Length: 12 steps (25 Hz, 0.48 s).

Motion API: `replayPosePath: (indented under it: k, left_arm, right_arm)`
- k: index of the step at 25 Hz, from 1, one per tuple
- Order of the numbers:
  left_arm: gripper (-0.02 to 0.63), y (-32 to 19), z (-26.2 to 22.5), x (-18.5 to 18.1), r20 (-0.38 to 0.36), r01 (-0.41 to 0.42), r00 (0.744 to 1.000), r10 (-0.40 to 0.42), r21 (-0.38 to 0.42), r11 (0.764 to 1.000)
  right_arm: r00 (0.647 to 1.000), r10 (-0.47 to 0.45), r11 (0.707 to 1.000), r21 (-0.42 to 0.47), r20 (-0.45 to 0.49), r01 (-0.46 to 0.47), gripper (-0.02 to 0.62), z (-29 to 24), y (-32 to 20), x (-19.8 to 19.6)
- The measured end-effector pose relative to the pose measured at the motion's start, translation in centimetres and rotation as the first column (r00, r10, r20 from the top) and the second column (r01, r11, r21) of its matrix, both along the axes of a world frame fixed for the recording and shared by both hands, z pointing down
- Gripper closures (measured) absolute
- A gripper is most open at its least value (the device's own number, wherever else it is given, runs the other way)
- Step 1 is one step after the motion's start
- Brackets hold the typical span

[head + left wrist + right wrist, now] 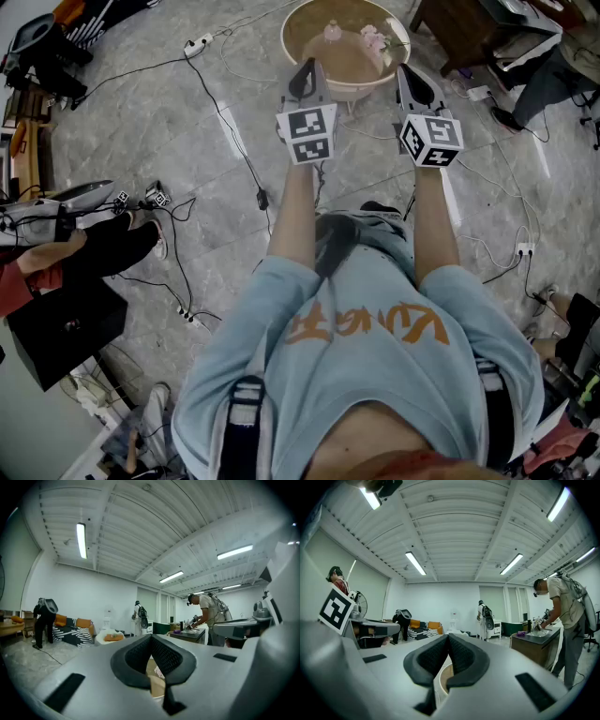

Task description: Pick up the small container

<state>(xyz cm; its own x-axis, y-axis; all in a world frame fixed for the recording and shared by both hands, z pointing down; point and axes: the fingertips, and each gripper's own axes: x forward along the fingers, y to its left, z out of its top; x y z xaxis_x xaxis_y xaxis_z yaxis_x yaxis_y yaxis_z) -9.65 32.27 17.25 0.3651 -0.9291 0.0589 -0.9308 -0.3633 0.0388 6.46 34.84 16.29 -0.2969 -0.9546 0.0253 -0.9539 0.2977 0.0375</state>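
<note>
In the head view a round beige basin (pixel 298 58) stands on the floor just ahead of both grippers. A small pinkish container (pixel 332 31) sits inside it, with pink flowers (pixel 375 38) beside it. My left gripper (pixel 306 67) hovers at the basin's near rim, its jaws shut on nothing. My right gripper (pixel 406 75) is level with it at the basin's right rim, also shut and empty. In the left gripper view the left gripper (pixel 151 638) points level across the room, a bit of the basin (pixel 156 682) showing below it. The right gripper (pixel 448 637) shows the basin rim (pixel 440 679) the same way.
Cables (pixel 225 122) and power strips (pixel 199 42) run across the grey floor. A dark wooden table (pixel 464 28) stands at the far right. At the left are another person (pixel 89 246) and a black box (pixel 66 323). Several people work farther off in the room.
</note>
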Motion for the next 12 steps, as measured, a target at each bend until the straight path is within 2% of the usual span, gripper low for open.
replayPosePath:
  k: [3,8,12]
  left_arm:
    - [0.583,-0.1,0.2,-0.4,-0.008,0.004,1.000,-0.004,-0.003,1.000]
    - [0.581,-0.2,0.1,-1.4,-0.022,0.032,0.999,-0.032,-0.008,0.999]
    - [0.581,-0.2,1.0,-3.4,-0.038,0.064,0.997,-0.065,-0.035,0.997]
  right_arm:
    - [1.000,-0.014,1.000,-0.002,-0.008,0.014,0.583,0.2,-0.1,-0.5]
    - [0.998,0.018,1.000,0.016,0.062,-0.019,0.583,-0.2,-0.4,0.3]
    - [0.997,0.030,1.000,0.002,0.065,-0.030,0.581,0.0,-0.5,0.0]
